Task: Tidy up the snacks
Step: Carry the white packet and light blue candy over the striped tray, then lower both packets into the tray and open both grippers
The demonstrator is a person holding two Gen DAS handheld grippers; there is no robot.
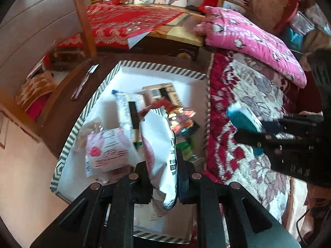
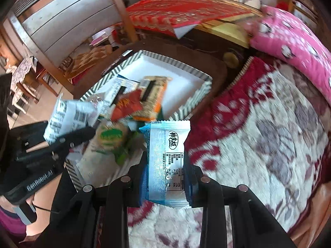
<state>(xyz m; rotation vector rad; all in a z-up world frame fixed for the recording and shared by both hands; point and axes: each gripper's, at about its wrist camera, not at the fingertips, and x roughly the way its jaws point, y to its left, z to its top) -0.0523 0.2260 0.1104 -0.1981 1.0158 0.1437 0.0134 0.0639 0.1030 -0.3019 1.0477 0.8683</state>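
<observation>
My left gripper (image 1: 162, 161) is shut on a white snack packet with pink print (image 1: 160, 144) and holds it above the white box with a striped rim (image 1: 86, 111); it also shows in the right wrist view (image 2: 66, 115). The box holds several snack packets, among them a pink-and-white one (image 1: 105, 150) and a tan one (image 1: 163, 95). My right gripper (image 2: 165, 161) is shut on a blue-and-silver snack packet (image 2: 165, 161) over the floral blanket (image 2: 258, 134), right of the box (image 2: 192, 70). It also shows in the left wrist view (image 1: 244, 117).
The box rests on a dark wooden surface (image 1: 68, 107) beside the bed. A pink pillow (image 1: 252, 41) lies on the red-and-white floral blanket (image 1: 244, 95). A red cloth (image 1: 128, 20) covers a table behind. A wooden post (image 1: 84, 18) stands at the left.
</observation>
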